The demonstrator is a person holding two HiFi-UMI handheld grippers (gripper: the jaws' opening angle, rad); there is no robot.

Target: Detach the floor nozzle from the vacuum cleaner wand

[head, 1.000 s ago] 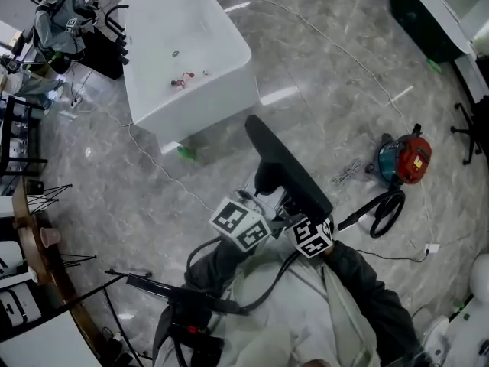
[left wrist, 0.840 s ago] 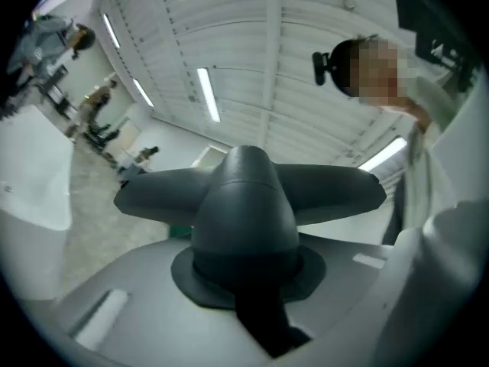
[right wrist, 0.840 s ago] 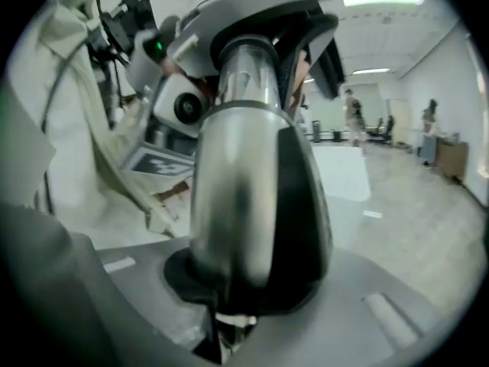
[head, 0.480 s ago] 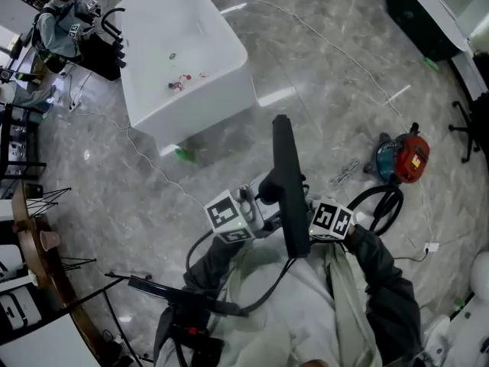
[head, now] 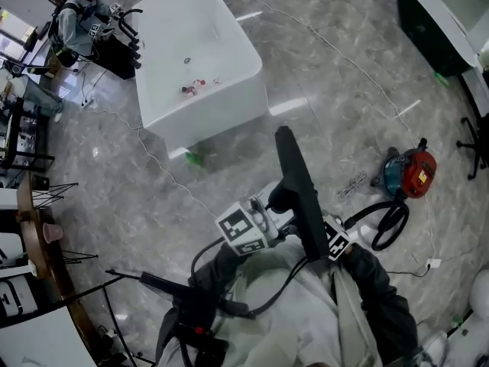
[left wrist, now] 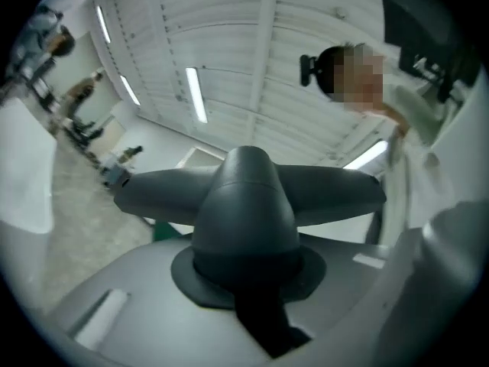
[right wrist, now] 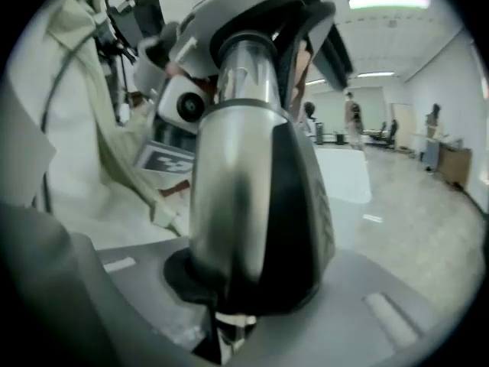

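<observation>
The black floor nozzle [head: 299,193] is held up off the floor in front of the person, its long bar running away from them. In the left gripper view its dark grey neck [left wrist: 244,212] fills the space between the jaws, and my left gripper [left wrist: 248,285] is shut on it. The silver wand tube [right wrist: 246,71] and its black-and-silver end piece [right wrist: 263,205] stand between the jaws of my right gripper [right wrist: 244,300], which is shut on them. In the head view the left marker cube [head: 244,226] sits left of the bar and the right marker cube [head: 336,240] is partly hidden under it.
A red and teal vacuum body [head: 409,171] lies on the marble floor at right, with a black hose loop [head: 388,222] and thin cables nearby. A white table [head: 200,60] stands beyond the nozzle. Tripod legs [head: 145,281] and dark gear are at lower left.
The nozzle bar has swung from a diagonal to nearly straight away from the person. The right marker cube has moved right and under the bar. Both grips have held.
</observation>
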